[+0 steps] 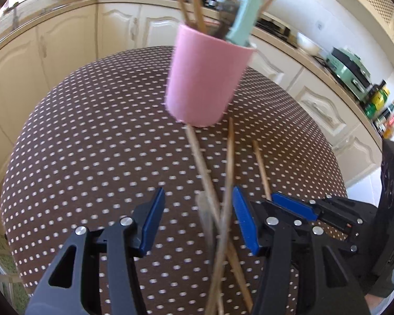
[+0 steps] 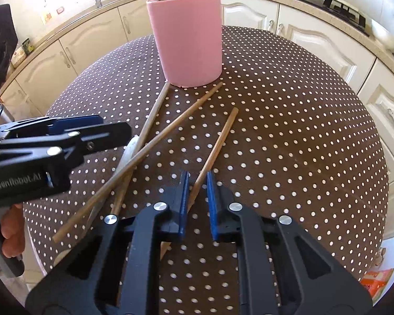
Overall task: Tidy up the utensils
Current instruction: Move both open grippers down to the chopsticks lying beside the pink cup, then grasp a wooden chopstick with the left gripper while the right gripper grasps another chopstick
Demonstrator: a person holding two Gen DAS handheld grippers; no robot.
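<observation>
A pink cup (image 1: 205, 78) (image 2: 187, 39) stands on the dotted brown table and holds several wooden chopsticks and a mint-green utensil (image 1: 245, 15). Three wooden chopsticks lie loose in front of it. Two of them cross (image 1: 218, 183) (image 2: 141, 155) over a pale utensil (image 2: 130, 149). My left gripper (image 1: 197, 223) is open above the crossed pair. My right gripper (image 2: 197, 191) is narrowly open with the third chopstick (image 2: 215, 147) between its pads; contact is not clear. It also shows in the left wrist view (image 1: 291, 204).
The round table (image 2: 302, 131) has its edge close on all sides. Cream kitchen cabinets (image 1: 65, 39) and a counter with bottles (image 1: 383, 110) and a green appliance (image 1: 349, 71) surround it. An orange packet (image 2: 375, 281) lies below the table's right edge.
</observation>
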